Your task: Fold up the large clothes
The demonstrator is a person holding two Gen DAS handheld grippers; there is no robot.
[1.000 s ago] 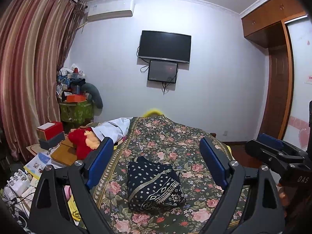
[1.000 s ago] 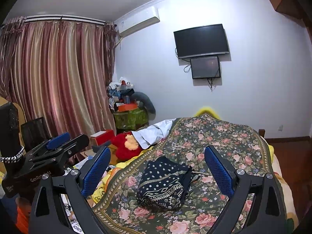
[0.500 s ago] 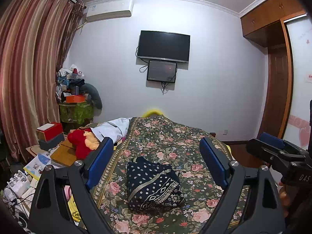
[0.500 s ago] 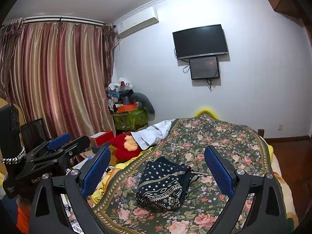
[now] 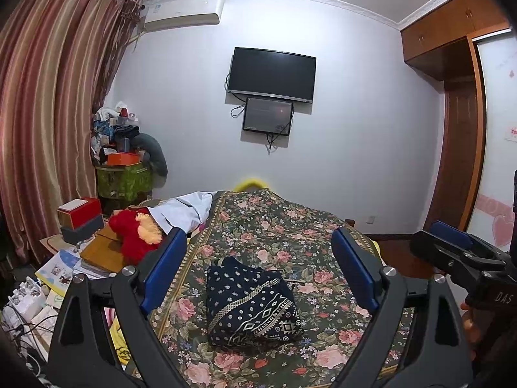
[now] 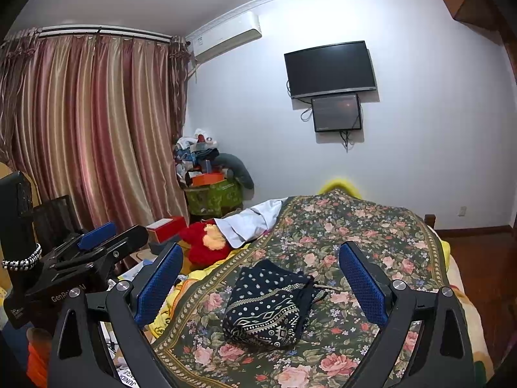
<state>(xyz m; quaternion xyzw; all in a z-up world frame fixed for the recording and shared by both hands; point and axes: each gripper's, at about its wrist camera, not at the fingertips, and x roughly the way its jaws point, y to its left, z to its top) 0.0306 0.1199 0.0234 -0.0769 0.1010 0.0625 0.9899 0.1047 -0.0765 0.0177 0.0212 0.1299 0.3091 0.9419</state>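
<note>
Nothing on the bed has shifted since the earlier frames, and both tools sit almost where they were; the view from the left one has changed only a touch.

Both grippers hover over the near end of the bed [image 5: 278,226], pointing along it toward the far wall; the left gripper [image 5: 258,268] has its blue fingers [image 5: 166,268] spread wide with nothing between them, and the right gripper [image 6: 261,283] likewise stands wide open and empty. In the left wrist view the right gripper shows at the right edge; in the right wrist view the left gripper [image 6: 97,242] shows at the left edge, with a beaded bracelet [image 6: 21,260] just beside it.

A folded garment [image 5: 252,304], dark blue with white dots and a patterned band, lies as a compact bundle on the flowered bedspread [image 6: 355,226], near the middle of the near half of the bed; neither gripper touches it.

Farther off, at the left side of the bed, lie a red plush toy [image 5: 134,236] and a pale cloth [image 5: 184,210]; left of them a cluttered low surface holds a red box [image 5: 80,208], books and papers. At the far left stands a green box [image 5: 124,177] piled with things, beside striped curtains [image 5: 48,113]. On the far wall hang a television [image 5: 271,74], a smaller screen [image 5: 267,119] just below it, and an air conditioner [image 5: 184,13] high at the left; a wooden wardrobe [image 5: 458,161] fills the right side.
</note>
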